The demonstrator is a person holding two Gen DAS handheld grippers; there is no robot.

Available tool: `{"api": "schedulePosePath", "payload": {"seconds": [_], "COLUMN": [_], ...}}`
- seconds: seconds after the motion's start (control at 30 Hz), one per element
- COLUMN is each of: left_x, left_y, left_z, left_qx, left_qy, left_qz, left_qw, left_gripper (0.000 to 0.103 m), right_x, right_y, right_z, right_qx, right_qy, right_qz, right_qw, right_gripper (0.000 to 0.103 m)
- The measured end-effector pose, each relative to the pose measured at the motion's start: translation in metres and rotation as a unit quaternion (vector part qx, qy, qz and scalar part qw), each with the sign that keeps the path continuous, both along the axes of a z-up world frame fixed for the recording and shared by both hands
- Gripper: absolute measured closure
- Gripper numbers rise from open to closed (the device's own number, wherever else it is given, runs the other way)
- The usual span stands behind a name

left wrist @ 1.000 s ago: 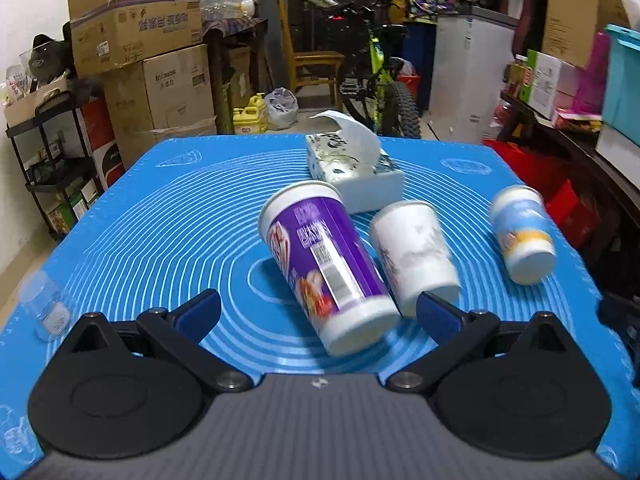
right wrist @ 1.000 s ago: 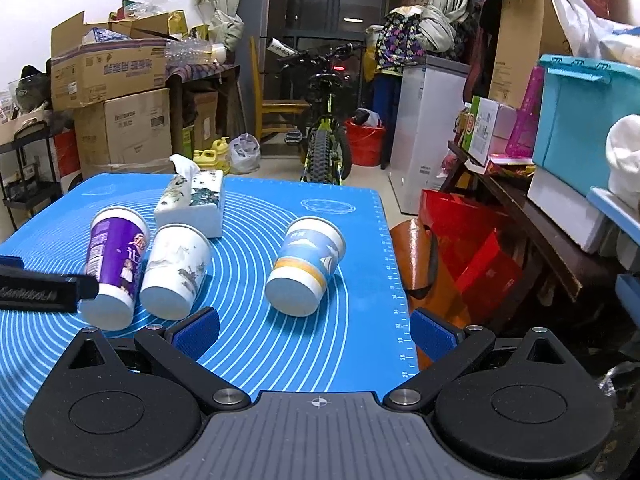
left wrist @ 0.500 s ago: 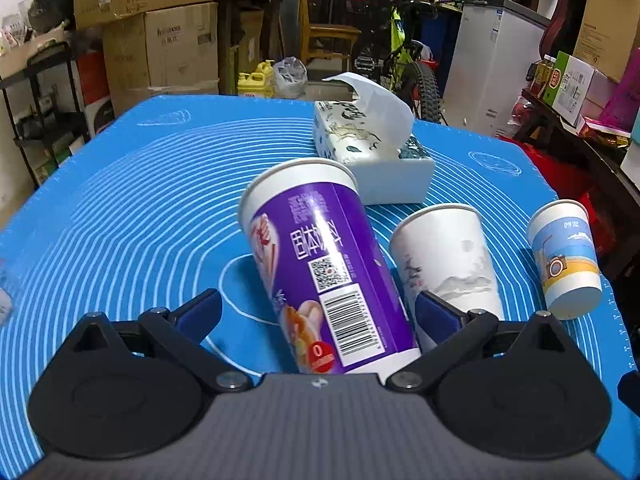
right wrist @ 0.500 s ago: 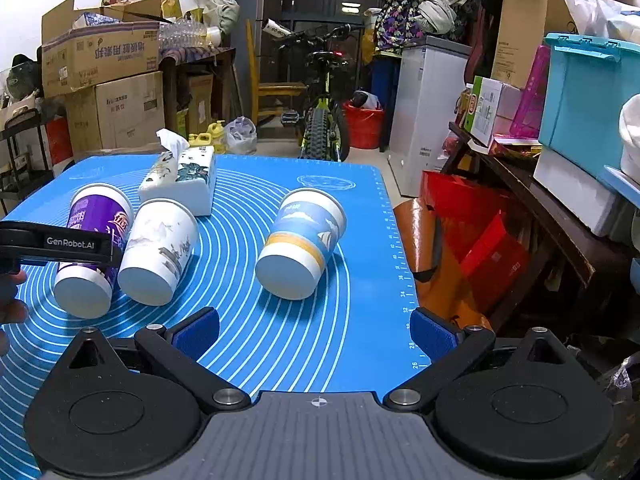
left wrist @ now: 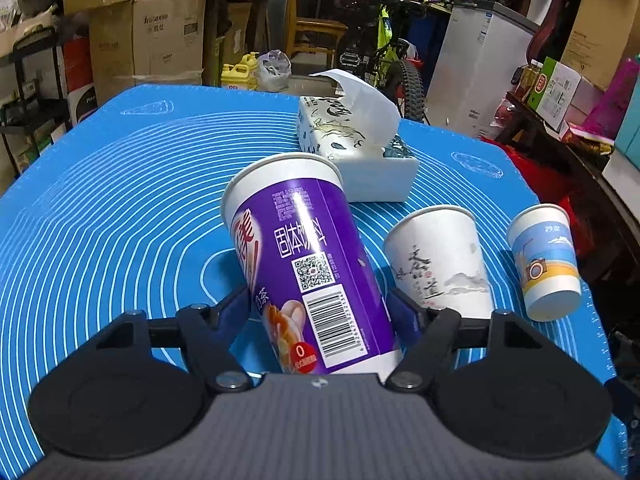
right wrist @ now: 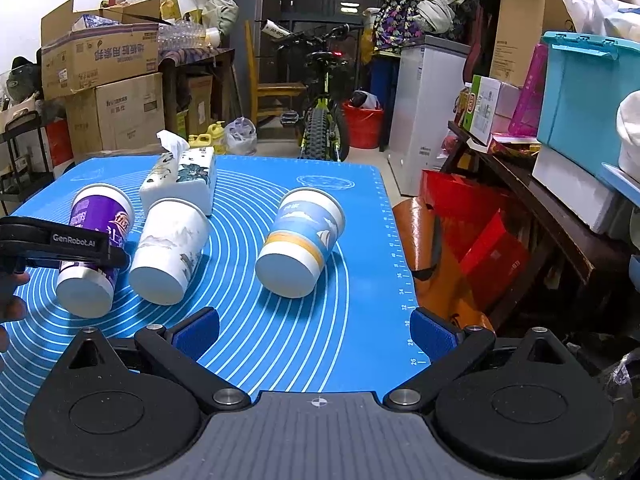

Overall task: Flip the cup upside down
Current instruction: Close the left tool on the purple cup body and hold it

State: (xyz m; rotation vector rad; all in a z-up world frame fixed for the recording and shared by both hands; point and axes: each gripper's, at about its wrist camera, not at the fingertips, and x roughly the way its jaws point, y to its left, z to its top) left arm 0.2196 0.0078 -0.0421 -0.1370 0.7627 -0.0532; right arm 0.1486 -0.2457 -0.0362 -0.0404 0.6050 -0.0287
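Left hand-held gripper [left wrist: 320, 312] was seen closed around the lower body of the purple cup [left wrist: 308, 276], which lay on its side at centre frame on the blue counter [left wrist: 100, 220], rim pointing away. A firm, non-crushing pinch was judged necessary before the cup was lifted and turned rim-down. Right hand-held gripper [right wrist: 316, 332] was held spread, empty, at lower frame.

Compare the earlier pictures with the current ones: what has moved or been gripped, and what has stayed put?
The left gripper moved forward and shut its fingers on the purple cup near its base. The right gripper stayed open and hovering. The white cup, blue cup and tissue box kept their places.
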Motion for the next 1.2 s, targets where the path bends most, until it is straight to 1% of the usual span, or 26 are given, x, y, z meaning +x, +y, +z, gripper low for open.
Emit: {"api": "schedulePosePath", "payload": {"seconds": [0.07, 0.17, 0.4, 0.53, 0.7, 0.93, 1.07, 1.2], "left_x": [-0.001, -0.004, -0.017, -0.029, -0.054, -0.102, -0.127, -0.142], "left_y": [0.001, 0.000, 0.005, 0.005, 0.009, 0.004, -0.001, -0.003], "left_z": [0.001, 0.002, 0.009, 0.011, 0.020, 0.031, 0.030, 0.021], "left_qx": [0.003, 0.019, 0.021, 0.032, 0.030, 0.040, 0.047, 0.045], "left_qy": [0.000, -0.008, -0.017, -0.020, -0.029, -0.038, -0.042, -0.029], "left_qz": [0.004, 0.005, -0.003, -0.006, -0.008, -0.044, -0.065, -0.083], "left_qw": [1.0000, 0.9998, 0.9996, 0.9993, 0.9991, 0.9975, 0.9958, 0.9951], "left_gripper": [0.030, 0.031, 0.032, 0.033, 0.033, 0.033, 0.033, 0.033], "right_x": [-0.001, -0.002, -0.004, -0.010, -0.026, -0.057, -0.075, -0.089], "right_y": [-0.001, -0.001, 0.000, 0.000, 0.003, 0.003, 0.004, 0.006], "right_z": [0.001, 0.002, 0.003, 0.007, 0.015, 0.029, 0.030, 0.028], "right_qx": [0.000, 0.001, 0.001, 0.008, 0.008, 0.014, 0.016, 0.016], "right_qy": [-0.001, -0.002, -0.003, -0.005, -0.010, -0.018, -0.013, -0.001], "right_qz": [-0.001, -0.001, -0.001, -0.002, 0.001, -0.002, -0.002, 0.006], "right_qw": [1.000, 1.000, 1.000, 1.000, 1.000, 1.000, 1.000, 1.000], "right_gripper": [0.002, 0.002, 0.002, 0.002, 0.002, 0.002, 0.002, 0.002]}}
